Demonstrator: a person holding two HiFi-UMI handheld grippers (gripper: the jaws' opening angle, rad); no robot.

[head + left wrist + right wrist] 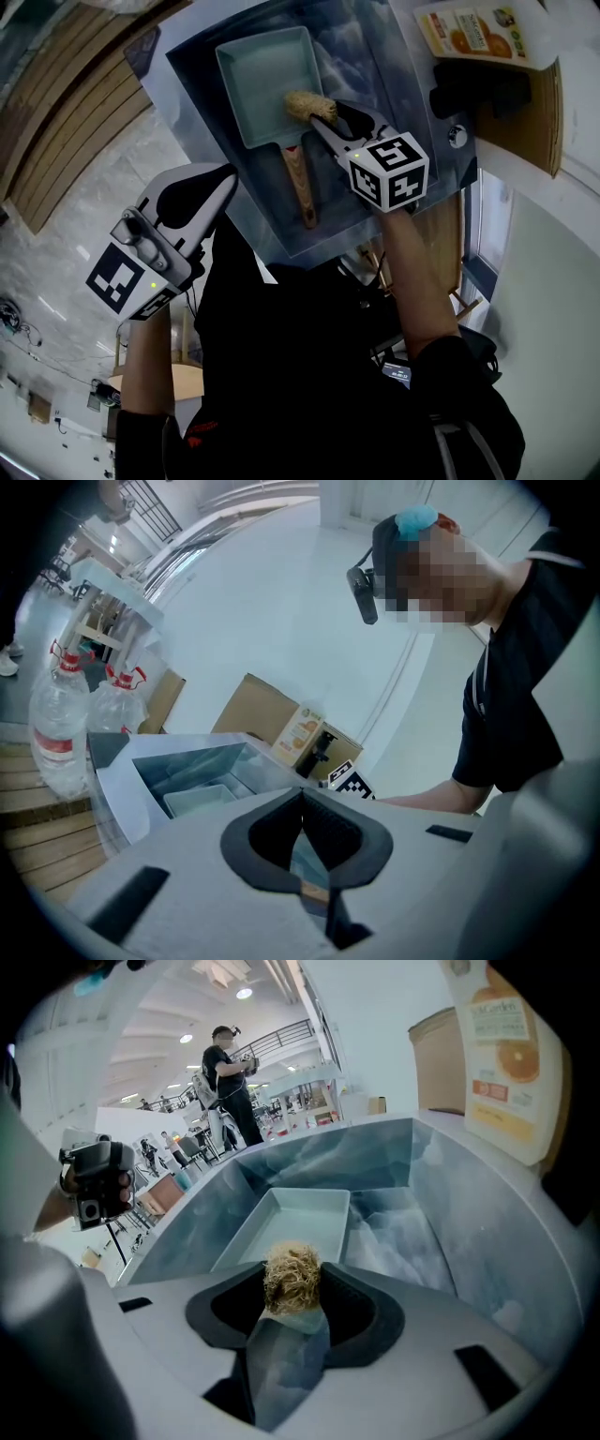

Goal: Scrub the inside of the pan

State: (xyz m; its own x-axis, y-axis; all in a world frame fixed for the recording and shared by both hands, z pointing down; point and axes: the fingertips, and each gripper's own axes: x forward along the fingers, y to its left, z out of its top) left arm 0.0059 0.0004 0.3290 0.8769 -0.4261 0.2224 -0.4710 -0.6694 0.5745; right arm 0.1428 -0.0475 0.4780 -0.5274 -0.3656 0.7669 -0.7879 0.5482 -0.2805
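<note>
Scrubber (309, 106) at edge of pan (262, 80)

Counts were: one pale-green rectangular pan (267, 84) with wooden handle, one tan fibrous scrub pad (310, 106), one steel sink (375, 66), one orange-printed white pouch (478, 33), two clear red-capped plastic jugs (56, 728).

Nothing legible for you to log. Box (478, 33) with orange picture: lettering present, too blurred to read in the head or right gripper view. Bottles (58, 733): red labels, no words resolvable. Cube (389, 172) on your right gripper (328, 117): black-and-white square marker, no letters or digits.
</note>
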